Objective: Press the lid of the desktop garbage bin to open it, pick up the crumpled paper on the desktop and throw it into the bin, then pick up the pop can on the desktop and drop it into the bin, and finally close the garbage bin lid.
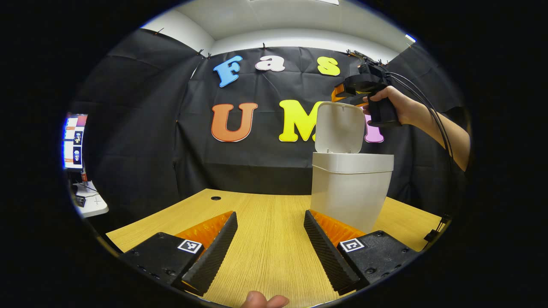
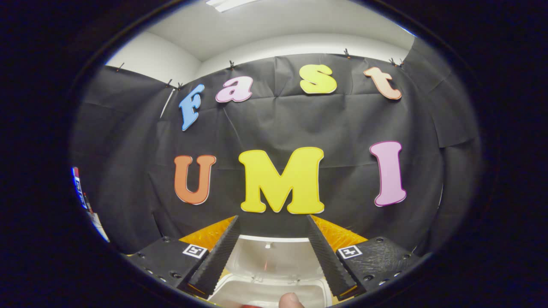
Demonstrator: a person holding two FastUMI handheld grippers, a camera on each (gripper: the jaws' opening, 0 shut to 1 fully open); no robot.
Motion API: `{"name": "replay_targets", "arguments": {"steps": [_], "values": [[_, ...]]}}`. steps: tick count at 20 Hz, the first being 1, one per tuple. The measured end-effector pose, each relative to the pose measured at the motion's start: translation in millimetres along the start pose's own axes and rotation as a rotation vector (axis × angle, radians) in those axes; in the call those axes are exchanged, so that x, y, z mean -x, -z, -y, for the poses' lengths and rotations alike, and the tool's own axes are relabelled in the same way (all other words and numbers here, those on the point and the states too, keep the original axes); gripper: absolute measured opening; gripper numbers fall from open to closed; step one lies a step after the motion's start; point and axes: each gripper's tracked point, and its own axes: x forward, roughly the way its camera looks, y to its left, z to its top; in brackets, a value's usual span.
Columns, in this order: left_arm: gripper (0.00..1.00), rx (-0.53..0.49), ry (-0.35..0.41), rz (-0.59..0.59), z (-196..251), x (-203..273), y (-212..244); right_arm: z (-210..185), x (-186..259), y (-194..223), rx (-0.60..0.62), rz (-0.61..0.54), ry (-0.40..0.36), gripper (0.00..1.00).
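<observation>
in the left gripper view the left gripper hangs low over the wooden desk, fingers spread wide with nothing between them; the garbage bin stands just ahead to its right, its lid upright and open. a hand holds the right gripper high beside the lid's top edge; in the right gripper view that gripper's fingers gape wide above the open bin, gripping nothing.
</observation>
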Motion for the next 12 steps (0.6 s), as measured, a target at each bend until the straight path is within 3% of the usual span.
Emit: {"name": "replay_targets", "arguments": {"steps": [5, 7, 8, 9, 12], "values": [[1.0, -0.008, -0.003, 0.02, 3, 5, -8, -3, 31, 21, -0.013, -0.089, -0.017, 0.95], [1.0, -0.013, -0.003, 0.024, 4, 5, -9, -6, 42, 45, -0.015, -0.16, -0.026, 0.92], [1.0, -0.017, -0.004, 0.024, 4, 5, -9, -5, 45, 58, -0.014, -0.188, -0.028, 0.97], [1.0, -0.021, -0.005, 0.026, 5, 6, -10, -3, 49, 68, -0.009, -0.208, -0.024, 0.94], [1.0, -0.026, -0.007, 0.028, 7, 6, -10, 6, 62, 90, -0.017, -0.222, 0.001, 0.94]]}}
